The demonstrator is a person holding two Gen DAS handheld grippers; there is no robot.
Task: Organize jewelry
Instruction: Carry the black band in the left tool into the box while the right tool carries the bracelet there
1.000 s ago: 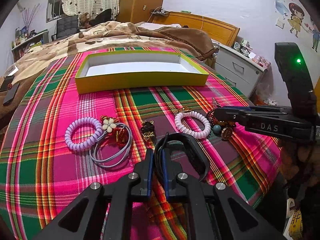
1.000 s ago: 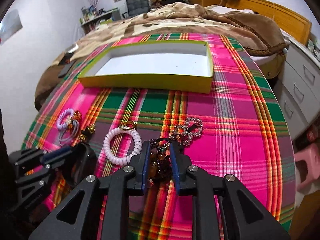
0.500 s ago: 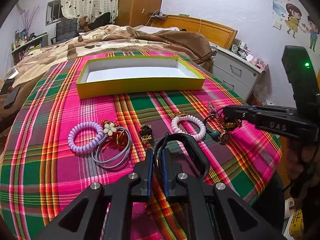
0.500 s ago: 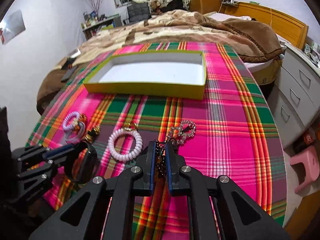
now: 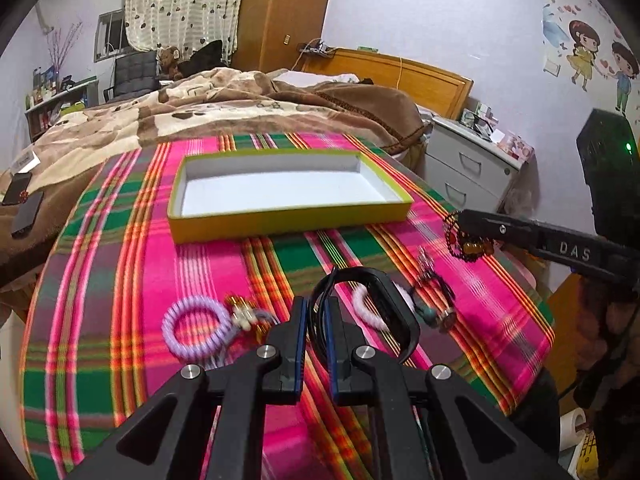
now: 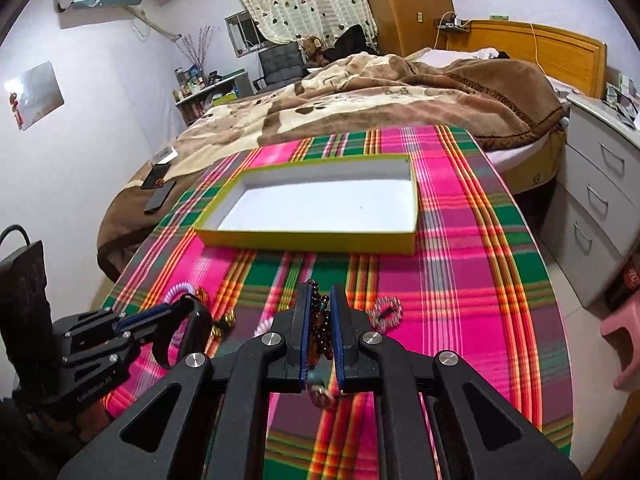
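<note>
- The left gripper point(image 5: 316, 312) is clamped nearly shut on a black bangle point(image 5: 384, 300), its loop hanging off to one side, on the near side of the yellow box point(image 5: 288, 224).
- The right gripper point(image 6: 320, 312) has just been closing and now pinches a dark beaded bracelet point(image 6: 320, 328), whose pendant end dangles beneath the jaws (the beads look loosely bunched, so I'd judge the grip a partial one).
- Both pieces are lifted off the plaid cloth point(image 5: 132, 248), short of the box's near wall; the box looks empty.
- To do the carry well, I'd raise each piece enough that the dangling parts clear the near wall, then travel forward over the white floor before letting go.
- Keep the two grippers apart over the box so the bangle and beads don't tangle.
- Left on the cloth on the near side of the box: a lilac coil band point(image 5: 196, 330), a pink coil band point(image 5: 370, 306) and a rhinestone piece point(image 6: 386, 310).
</note>
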